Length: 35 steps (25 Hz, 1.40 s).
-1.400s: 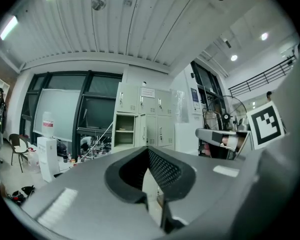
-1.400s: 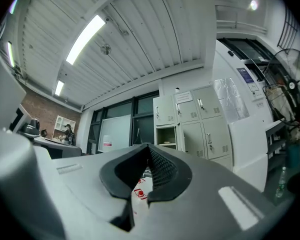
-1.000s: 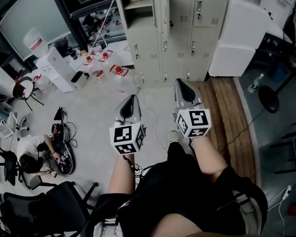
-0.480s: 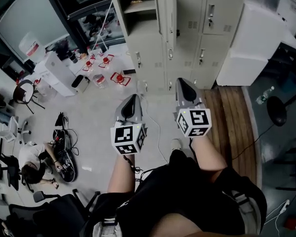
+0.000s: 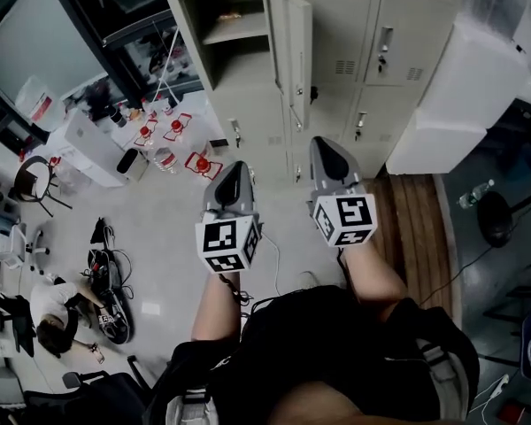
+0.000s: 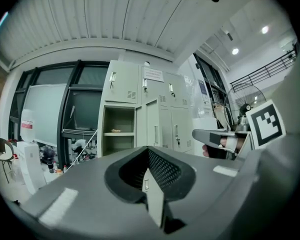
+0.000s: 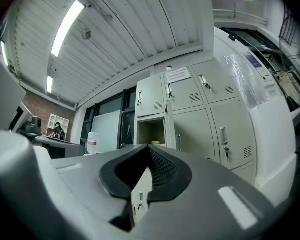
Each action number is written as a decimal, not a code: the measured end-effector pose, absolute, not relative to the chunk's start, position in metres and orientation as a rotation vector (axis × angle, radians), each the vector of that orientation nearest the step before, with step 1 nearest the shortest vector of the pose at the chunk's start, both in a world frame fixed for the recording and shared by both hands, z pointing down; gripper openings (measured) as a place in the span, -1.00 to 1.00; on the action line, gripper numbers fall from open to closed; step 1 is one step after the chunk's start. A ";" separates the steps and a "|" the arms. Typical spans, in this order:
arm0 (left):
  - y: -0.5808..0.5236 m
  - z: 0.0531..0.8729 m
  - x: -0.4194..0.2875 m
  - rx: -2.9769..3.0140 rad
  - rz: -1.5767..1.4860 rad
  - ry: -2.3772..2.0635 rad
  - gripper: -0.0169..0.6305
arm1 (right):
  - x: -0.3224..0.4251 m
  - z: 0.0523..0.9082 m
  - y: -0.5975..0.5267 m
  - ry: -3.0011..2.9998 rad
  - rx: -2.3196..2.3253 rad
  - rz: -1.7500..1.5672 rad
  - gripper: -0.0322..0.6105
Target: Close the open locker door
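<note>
The beige lockers (image 5: 336, 60) stand ahead. One upper compartment (image 5: 221, 34) is open, with a shelf inside, and its door (image 5: 292, 47) swings out toward me. Both grippers are held in the air short of the lockers, touching nothing. My left gripper (image 5: 234, 170) is shut and empty, below the open compartment. My right gripper (image 5: 324, 145) is shut and empty, just below and right of the door's edge. In the left gripper view, the left gripper (image 6: 149, 151) points at the compartment (image 6: 115, 134) and door (image 6: 154, 129). The right gripper (image 7: 150, 150) faces the same door (image 7: 168, 126).
A white cabinet (image 5: 460, 104) stands right of the lockers, with a wooden platform (image 5: 416, 228) before it. Water jugs with red caps (image 5: 173, 131) sit on the floor at the left. A person (image 5: 57, 312) crouches at lower left among cables and office chairs.
The lockers have grown larger and nearer in the head view, as I and both grippers have moved toward them. Both grippers stay shut.
</note>
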<state>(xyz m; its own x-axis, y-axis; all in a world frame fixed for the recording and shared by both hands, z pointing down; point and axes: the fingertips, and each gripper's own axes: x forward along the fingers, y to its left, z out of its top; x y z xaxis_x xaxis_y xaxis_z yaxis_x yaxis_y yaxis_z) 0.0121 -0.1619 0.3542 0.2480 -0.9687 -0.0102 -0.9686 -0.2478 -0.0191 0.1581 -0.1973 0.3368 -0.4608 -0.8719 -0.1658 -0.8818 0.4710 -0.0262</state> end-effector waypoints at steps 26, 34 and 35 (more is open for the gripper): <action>-0.291 0.360 -0.005 -2.543 -0.068 1.829 -0.95 | 0.159 0.338 -0.384 2.651 -1.616 0.102 -0.49; -0.290 0.369 -0.022 -2.522 -0.087 1.883 -0.95 | 0.151 0.349 -0.407 2.666 -1.615 0.052 -0.49; -0.290 0.370 -0.024 -2.519 -0.090 1.890 -0.95 | 0.150 0.350 -0.408 2.662 -1.619 0.051 -0.51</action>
